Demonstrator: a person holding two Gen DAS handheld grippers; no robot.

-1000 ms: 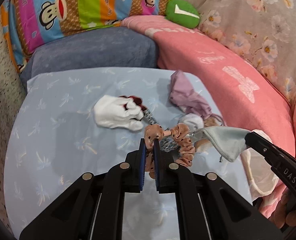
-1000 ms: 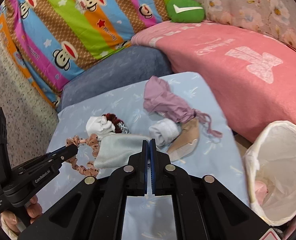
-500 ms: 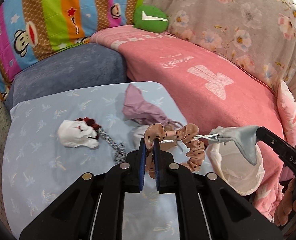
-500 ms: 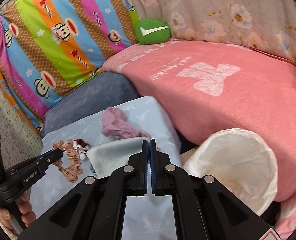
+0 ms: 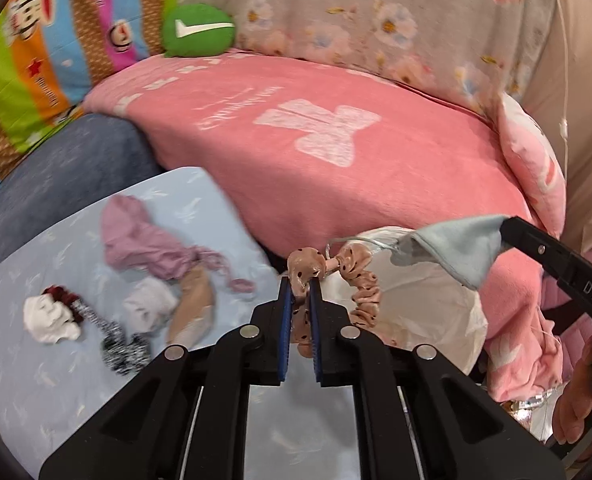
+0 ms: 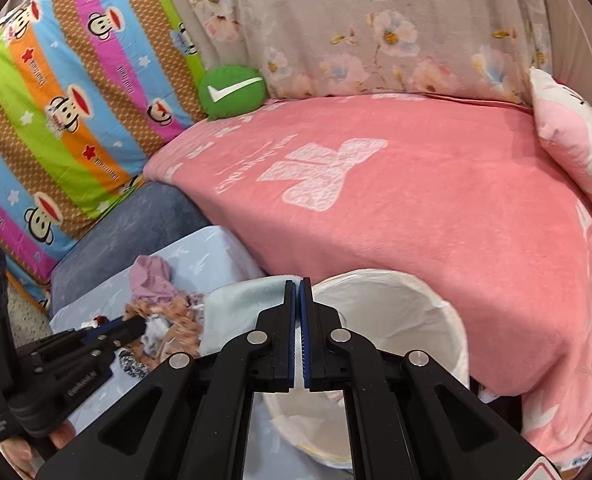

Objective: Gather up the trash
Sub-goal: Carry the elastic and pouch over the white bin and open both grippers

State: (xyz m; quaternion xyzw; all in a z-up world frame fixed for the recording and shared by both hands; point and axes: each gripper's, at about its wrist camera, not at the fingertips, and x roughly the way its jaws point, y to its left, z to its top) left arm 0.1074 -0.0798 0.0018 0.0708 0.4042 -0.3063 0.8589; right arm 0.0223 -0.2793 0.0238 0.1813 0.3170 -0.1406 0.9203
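Now we carry both pieces to the bin (image 6: 452, 320), whose white liner gapes just below the pink blanket (image 6: 436, 200). Our left gripper (image 5: 300, 292) pinches the peach scrunchie (image 5: 360, 292), fingers narrow, with most of the loop dangling free over the liner. Our right gripper (image 6: 298, 292) is clamped tight on the pale blue mask (image 6: 240, 308), whose cloth trails to the left of the fingers. To do this well, we should bring each tip squarely above the bin mouth before letting go, since both are floppy and could catch on the rim. More scraps wait on the blue sheet (image 5: 36, 360), so we keep the bin upright.
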